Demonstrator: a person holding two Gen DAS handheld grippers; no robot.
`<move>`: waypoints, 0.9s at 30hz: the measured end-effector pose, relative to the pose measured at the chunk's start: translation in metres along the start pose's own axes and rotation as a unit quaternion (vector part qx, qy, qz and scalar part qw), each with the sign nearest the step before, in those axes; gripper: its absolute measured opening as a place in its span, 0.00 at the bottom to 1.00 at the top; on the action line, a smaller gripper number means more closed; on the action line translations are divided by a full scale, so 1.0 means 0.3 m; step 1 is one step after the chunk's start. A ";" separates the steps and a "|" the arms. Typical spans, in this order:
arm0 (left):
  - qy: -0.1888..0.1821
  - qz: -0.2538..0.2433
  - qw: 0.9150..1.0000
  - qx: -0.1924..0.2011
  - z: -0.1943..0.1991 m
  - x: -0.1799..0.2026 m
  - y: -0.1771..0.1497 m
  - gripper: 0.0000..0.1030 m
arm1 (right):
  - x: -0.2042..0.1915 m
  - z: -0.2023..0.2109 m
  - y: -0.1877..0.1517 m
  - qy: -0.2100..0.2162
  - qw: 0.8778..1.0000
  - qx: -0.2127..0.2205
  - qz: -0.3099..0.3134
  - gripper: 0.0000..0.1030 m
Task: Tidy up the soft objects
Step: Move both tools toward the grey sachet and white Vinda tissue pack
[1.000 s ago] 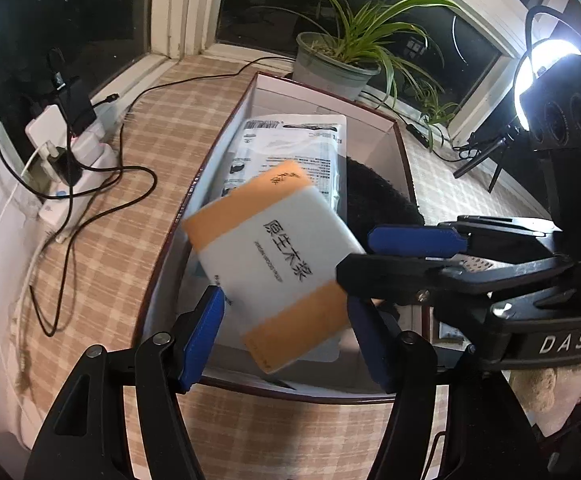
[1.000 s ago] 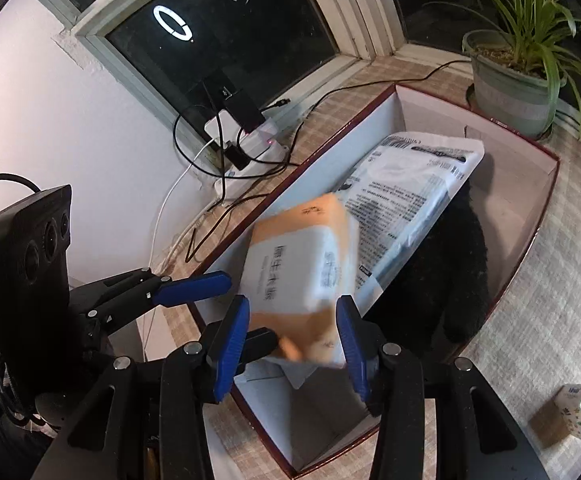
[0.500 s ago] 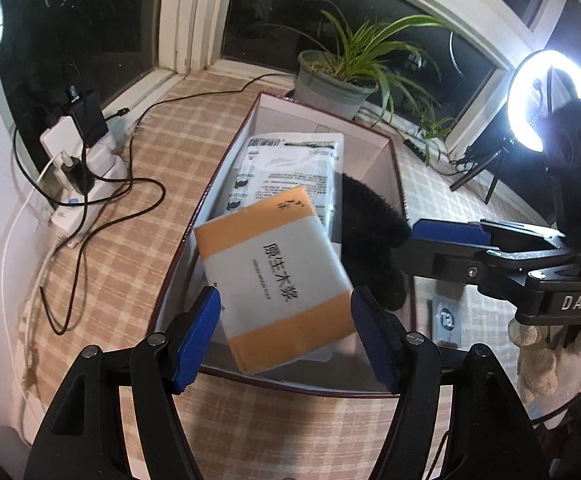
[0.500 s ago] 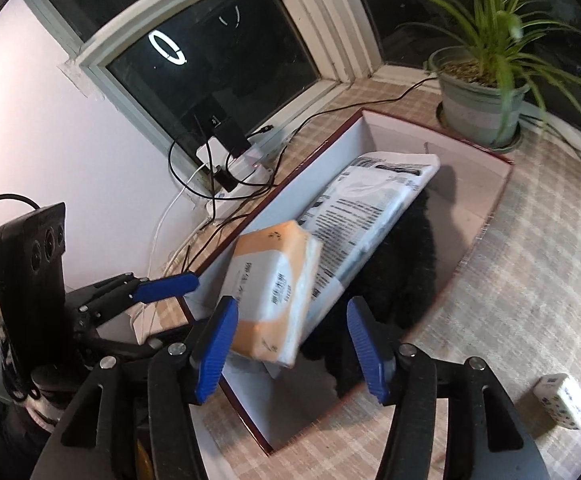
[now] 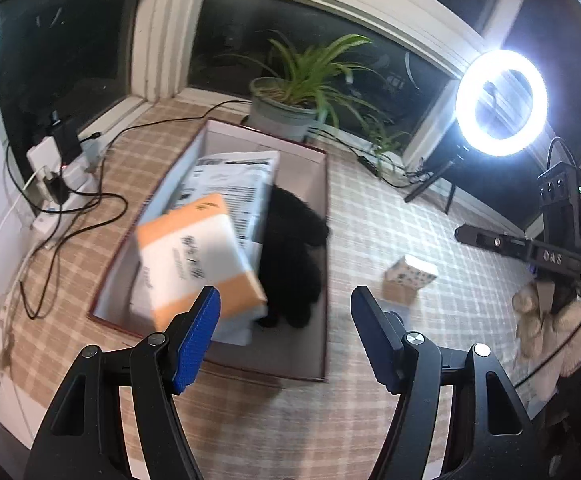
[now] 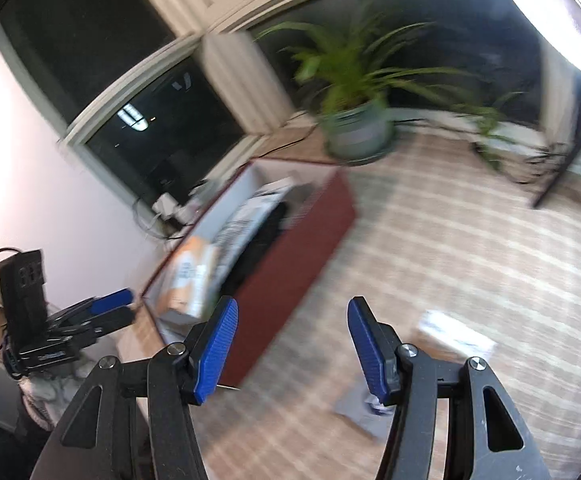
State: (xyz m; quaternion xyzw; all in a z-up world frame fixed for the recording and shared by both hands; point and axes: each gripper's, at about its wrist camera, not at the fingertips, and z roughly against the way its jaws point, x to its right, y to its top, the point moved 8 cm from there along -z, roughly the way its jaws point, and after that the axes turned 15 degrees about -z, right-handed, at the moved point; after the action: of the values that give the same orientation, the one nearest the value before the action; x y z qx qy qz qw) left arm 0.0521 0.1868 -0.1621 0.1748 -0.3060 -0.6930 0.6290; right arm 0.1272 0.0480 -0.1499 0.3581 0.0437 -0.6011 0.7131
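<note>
Checked mat (image 5: 390, 216), dark windows (image 5: 62, 64), box (image 5: 326, 184).

Dark night-black window panes (image 5: 62, 60) in thick cream-painted frames wrap around a beige checked woven surface (image 5: 390, 216), where a glowing white ring light (image 5: 501, 103) on a black stand shines beside a green spider plant in a grey pot (image 5: 290, 96).

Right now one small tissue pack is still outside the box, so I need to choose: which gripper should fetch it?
Probably the right gripper: its open, empty jaws face the small tissue pack lying just ahead. The left gripper hangs over the box.
</note>
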 end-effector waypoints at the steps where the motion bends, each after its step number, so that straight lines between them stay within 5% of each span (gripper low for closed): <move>1: -0.003 -0.003 1.000 -0.001 -0.006 0.024 -0.005 0.65 | 0.036 0.026 0.004 -0.007 1.000 0.008 -0.002 0.53; 7: -0.019 -0.020 1.000 -0.013 -0.055 0.183 -0.034 0.66 | 0.237 0.145 0.010 -0.040 0.999 0.030 -0.019 0.56; 17: -0.027 -0.009 0.998 -0.049 -0.171 0.387 -0.125 0.65 | 0.367 0.152 -0.042 -0.128 0.988 -0.009 0.086 0.56; 24: -0.006 0.032 0.997 -0.064 -0.231 0.435 -0.191 0.65 | 0.392 0.077 -0.071 -0.149 0.971 -0.048 0.178 0.32; 27: 0.005 0.047 0.997 -0.068 -0.259 0.447 -0.204 0.66 | 0.403 0.026 -0.075 -0.149 0.965 -0.067 0.205 0.30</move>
State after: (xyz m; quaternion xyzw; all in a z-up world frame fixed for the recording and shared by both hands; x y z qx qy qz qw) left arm 0.0341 0.0410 -0.2409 0.1205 -0.2626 -0.6810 0.6728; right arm 0.1375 -0.0569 -0.2139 0.2171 -0.0978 -0.4843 0.8418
